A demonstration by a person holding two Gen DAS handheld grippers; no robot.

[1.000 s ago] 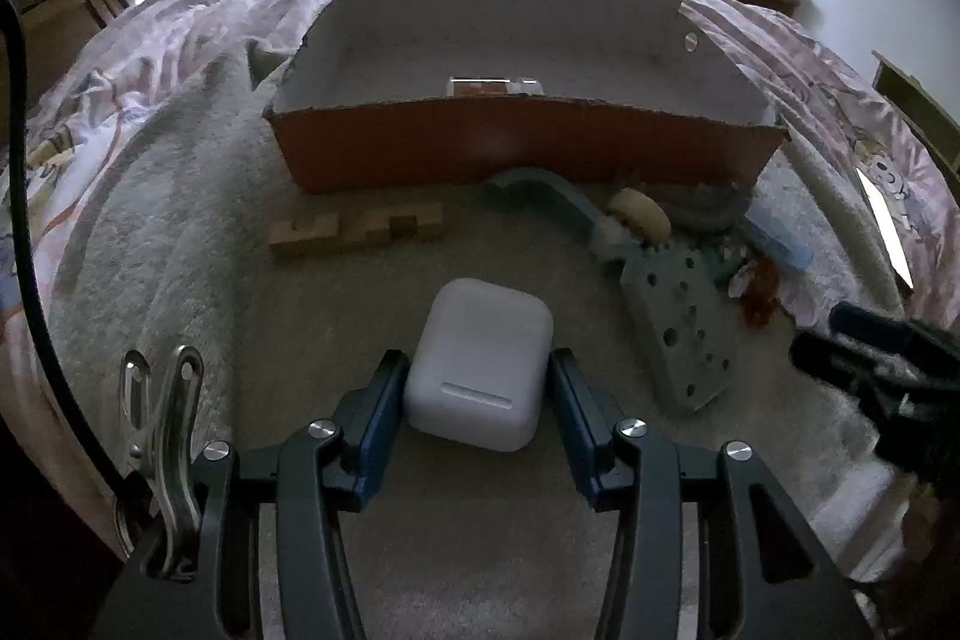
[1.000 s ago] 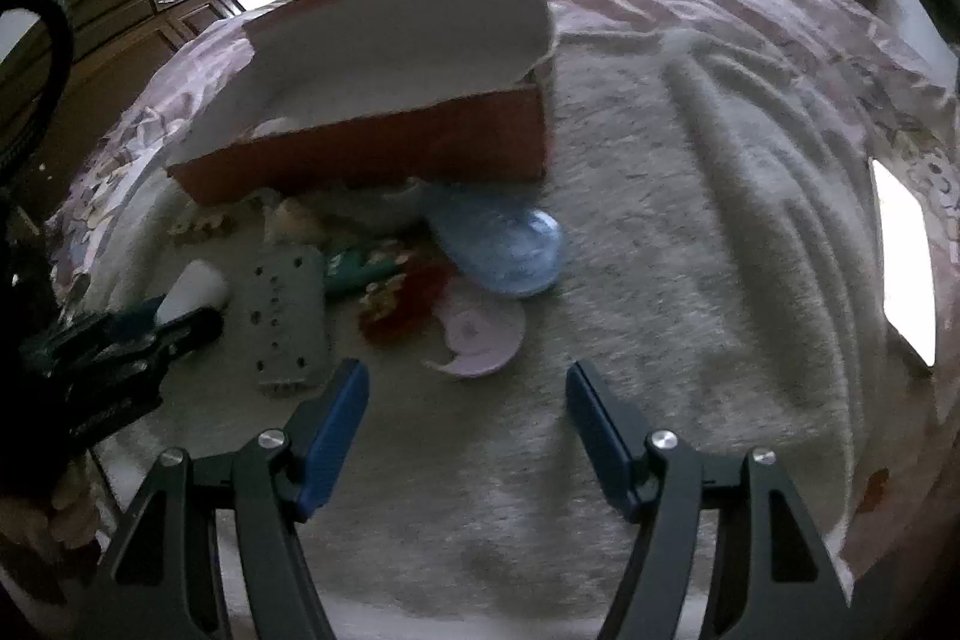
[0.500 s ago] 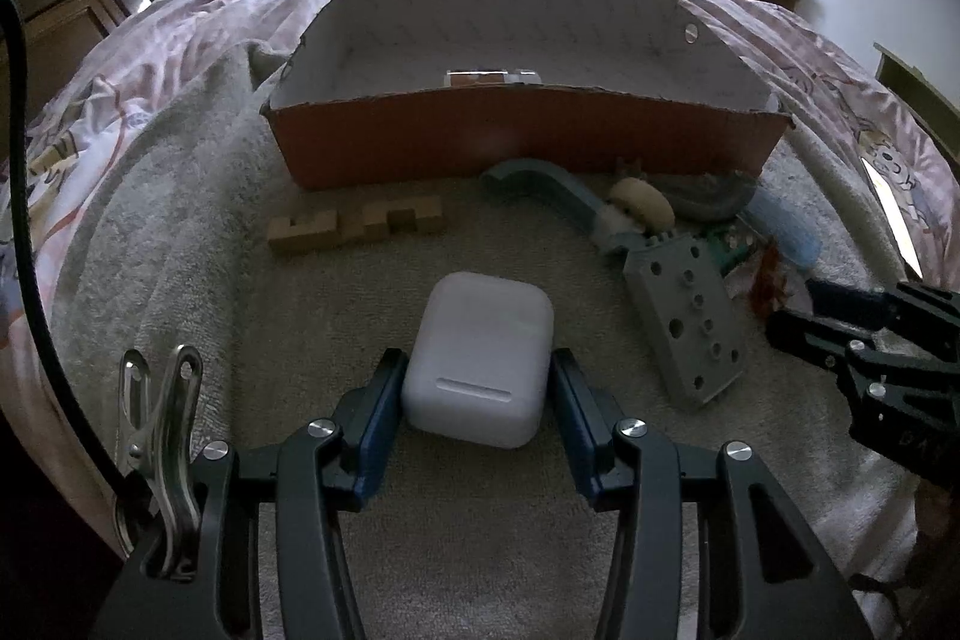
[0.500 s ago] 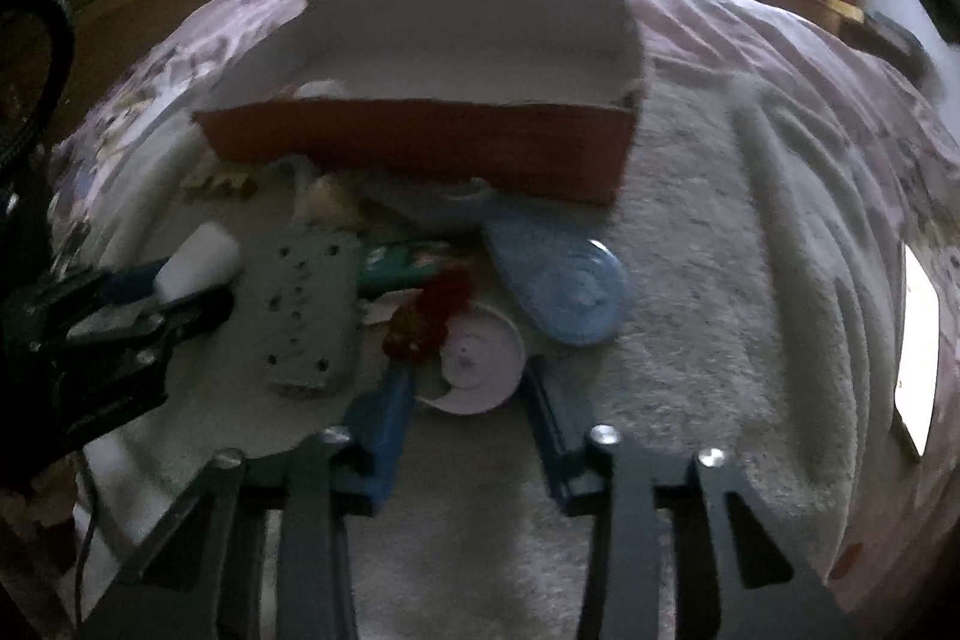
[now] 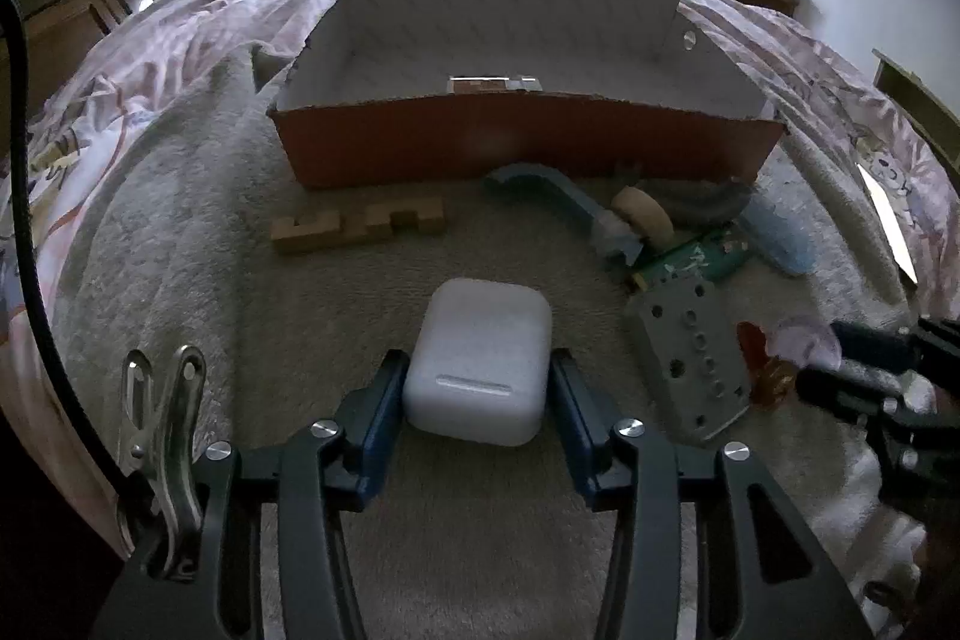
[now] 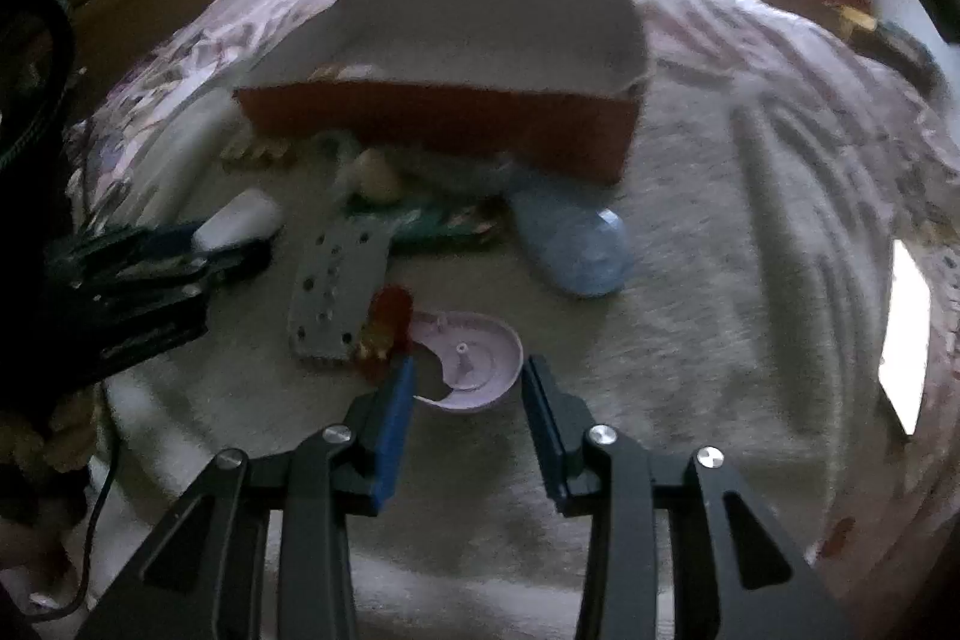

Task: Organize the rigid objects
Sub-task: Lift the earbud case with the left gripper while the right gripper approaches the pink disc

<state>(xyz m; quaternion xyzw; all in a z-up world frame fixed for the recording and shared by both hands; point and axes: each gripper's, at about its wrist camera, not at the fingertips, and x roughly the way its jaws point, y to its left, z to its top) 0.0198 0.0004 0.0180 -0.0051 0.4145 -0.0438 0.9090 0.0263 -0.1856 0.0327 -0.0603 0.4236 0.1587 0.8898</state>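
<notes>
A: What is nearest in the left wrist view?

B: The left gripper [image 5: 478, 388] is clamped on a white earbud case [image 5: 480, 359], a blue finger pressed to each side, above a grey fleece blanket [image 5: 198, 256].

A: And the right gripper [image 6: 468, 388]?

B: Its fingers stand apart around the near rim of a pale pink disc [image 6: 471, 361], one on each side; contact is unclear.

A: Beyond that?

B: Mid-blanket lie a grey perforated plate [image 5: 690, 358], a red toy [image 6: 387, 319] touching the disc, a blue lid [image 6: 570, 244] and wooden blocks [image 5: 360, 223]. Farthest, toward the blanket's far edge, sits an open red cardboard box [image 5: 522, 148].
</notes>
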